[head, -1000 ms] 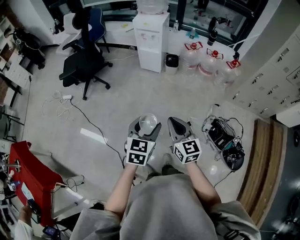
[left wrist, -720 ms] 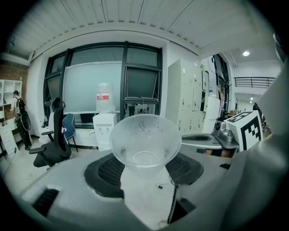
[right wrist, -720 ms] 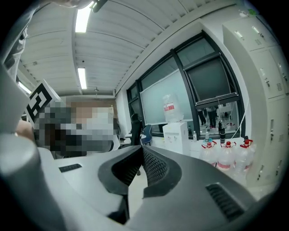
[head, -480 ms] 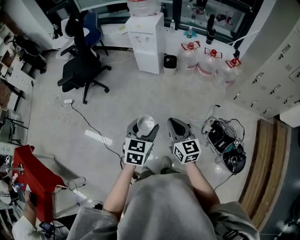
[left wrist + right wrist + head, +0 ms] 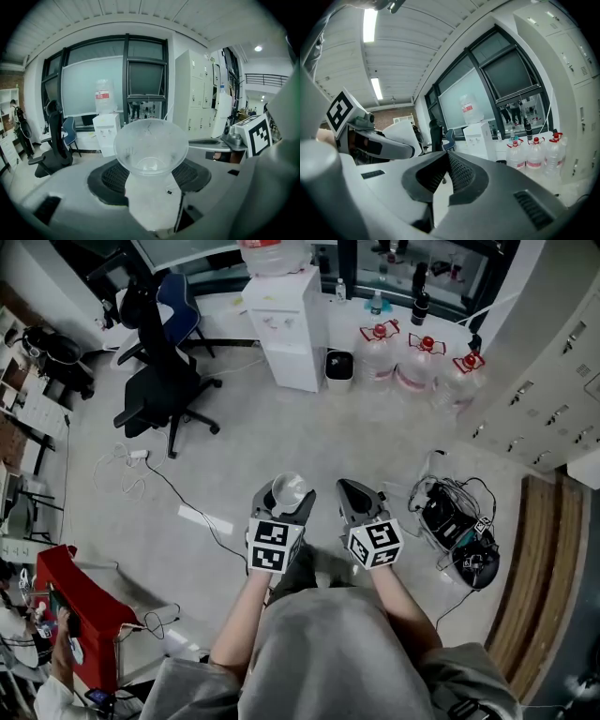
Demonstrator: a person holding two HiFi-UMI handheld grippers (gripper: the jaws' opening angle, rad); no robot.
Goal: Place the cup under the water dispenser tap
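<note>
While the dispenser [image 5: 286, 320] stands far, left hand-held gripper [image 5: 288, 495] holds the cup [image 5: 151, 146].

You stand in a lab-like office: white floor-standing water dispenser [image 5: 292, 329], black swivel office chair [image 5: 155, 388], pale grey metal lockers [image 5: 548, 371], clear red-capped water jugs [image 5: 420, 364].
</note>
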